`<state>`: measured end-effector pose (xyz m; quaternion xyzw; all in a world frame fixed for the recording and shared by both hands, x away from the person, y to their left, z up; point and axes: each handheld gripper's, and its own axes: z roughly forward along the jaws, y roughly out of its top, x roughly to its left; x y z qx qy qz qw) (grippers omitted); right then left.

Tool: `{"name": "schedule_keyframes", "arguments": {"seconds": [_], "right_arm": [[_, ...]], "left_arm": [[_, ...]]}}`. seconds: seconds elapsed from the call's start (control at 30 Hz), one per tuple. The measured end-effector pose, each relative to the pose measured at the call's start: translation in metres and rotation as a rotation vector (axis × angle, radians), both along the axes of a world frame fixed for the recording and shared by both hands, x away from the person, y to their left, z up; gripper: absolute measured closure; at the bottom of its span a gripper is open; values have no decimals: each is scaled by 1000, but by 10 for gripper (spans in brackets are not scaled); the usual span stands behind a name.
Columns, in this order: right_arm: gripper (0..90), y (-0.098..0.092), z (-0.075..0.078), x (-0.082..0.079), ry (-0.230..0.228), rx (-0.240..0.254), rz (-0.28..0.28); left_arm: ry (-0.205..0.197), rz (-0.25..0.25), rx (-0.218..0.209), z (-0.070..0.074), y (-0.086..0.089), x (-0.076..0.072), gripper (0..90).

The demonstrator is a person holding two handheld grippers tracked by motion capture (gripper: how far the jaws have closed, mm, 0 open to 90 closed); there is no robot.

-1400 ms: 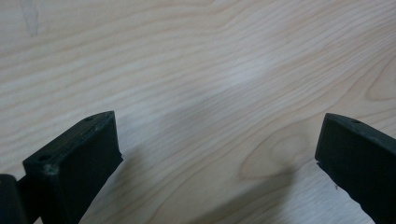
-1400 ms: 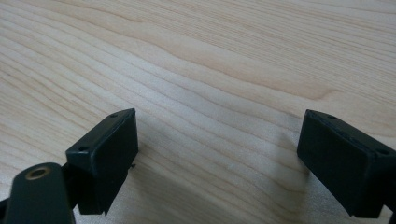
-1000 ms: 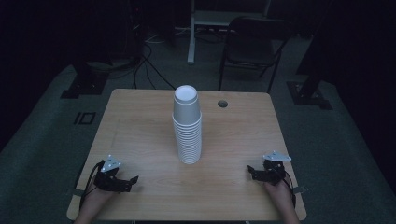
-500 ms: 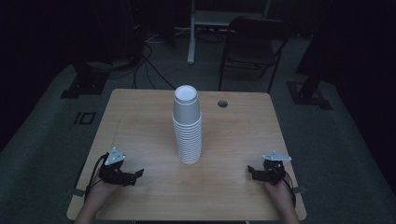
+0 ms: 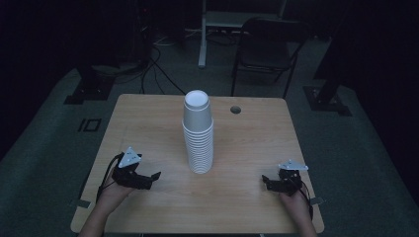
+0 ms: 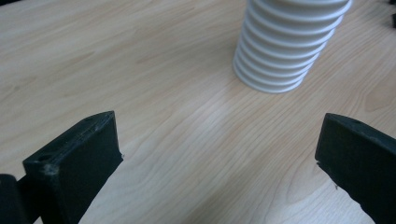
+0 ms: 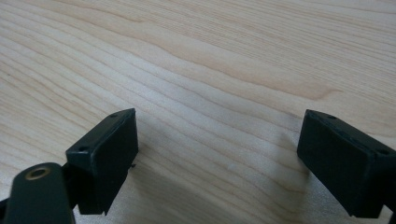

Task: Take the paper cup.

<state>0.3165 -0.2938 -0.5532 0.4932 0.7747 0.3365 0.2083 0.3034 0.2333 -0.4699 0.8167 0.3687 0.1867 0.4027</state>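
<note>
A tall stack of white paper cups (image 5: 198, 133) stands upside down in the middle of the wooden table (image 5: 148, 113). My left gripper (image 5: 154, 177) sits low over the table at the front left, open and empty, pointing toward the stack. Its own view shows the ribbed base of the stack (image 6: 285, 51) ahead and to the right of the wide-apart jaws. My right gripper (image 5: 265, 180) rests at the front right, open, with bare wood between its jaws (image 7: 219, 154).
A round cable hole (image 5: 235, 109) lies in the table's far right part. A dark chair (image 5: 267, 49) and a white post (image 5: 202, 34) stand beyond the far edge. Cables trail on the floor at the back left.
My left gripper has lifted a little and turned toward the cup stack, moving slightly right. The right gripper has stayed in place.
</note>
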Motion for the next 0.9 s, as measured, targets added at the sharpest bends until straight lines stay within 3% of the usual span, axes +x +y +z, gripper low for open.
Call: {"name": "schedule_keyframes", "arguments": {"seconds": [0.4, 0.53, 0.67, 0.9], "right_arm": [[118, 0, 0, 0, 2, 0, -1], [118, 0, 0, 0, 2, 0, -1], [118, 0, 0, 0, 2, 0, -1], [118, 0, 0, 0, 2, 0, -1]], "left_arm": [[-31, -73, -33, 19, -21, 11, 3], [-45, -123, -81, 29, -28, 18, 4], [-50, -138, -78, 34, -35, 22, 3], [-93, -185, -96, 45, -51, 27, 3]]}}
